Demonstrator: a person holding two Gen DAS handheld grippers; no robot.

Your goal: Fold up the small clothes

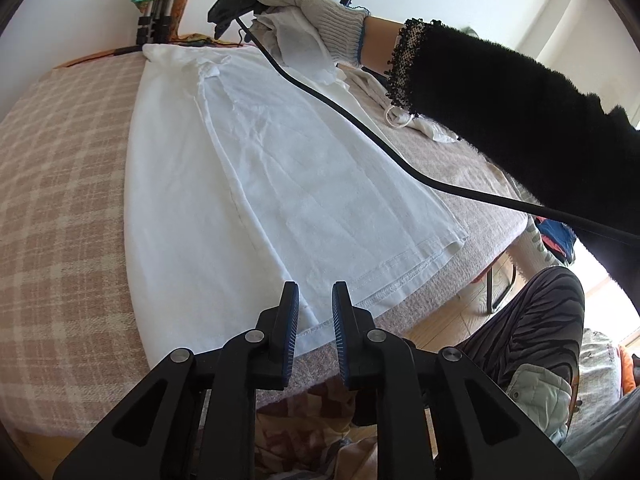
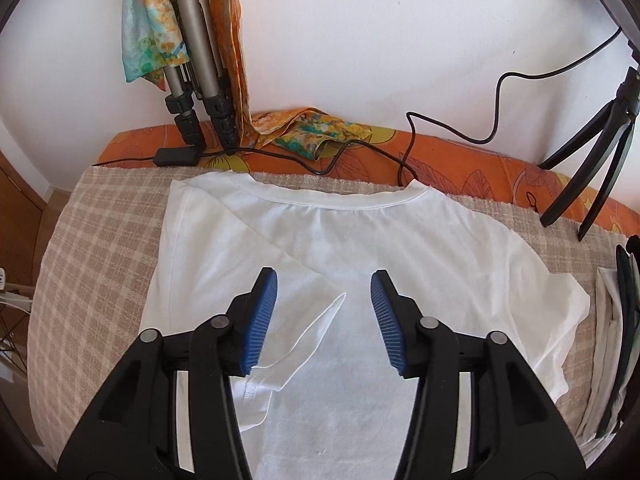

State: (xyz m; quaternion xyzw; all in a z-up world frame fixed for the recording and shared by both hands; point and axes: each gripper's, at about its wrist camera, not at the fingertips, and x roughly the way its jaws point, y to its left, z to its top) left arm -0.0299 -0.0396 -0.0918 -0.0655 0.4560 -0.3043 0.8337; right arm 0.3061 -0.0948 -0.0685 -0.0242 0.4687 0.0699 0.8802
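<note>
A white T-shirt (image 1: 256, 168) lies flat on the checked cloth of the table (image 1: 68, 184). In the right wrist view the shirt (image 2: 400, 264) has its left sleeve (image 2: 276, 280) folded inward over the body, collar at the far side. My left gripper (image 1: 315, 300) is open with a narrow gap, empty, at the shirt's bottom hem near the table edge. My right gripper (image 2: 323, 296) is open wide and empty, hovering over the upper body of the shirt beside the folded sleeve. In the left wrist view the gloved hand (image 1: 320, 12) holds the right gripper over the collar end.
More white clothes (image 1: 400, 112) lie to the right of the shirt. A tripod (image 2: 196, 80) with a coloured scarf (image 2: 152, 24), a black cable (image 2: 440, 148) and a ring light stand (image 2: 592, 168) stand at the back. A cable (image 1: 360, 120) crosses above the shirt. A patterned-trousered leg (image 1: 532, 320) is at the right.
</note>
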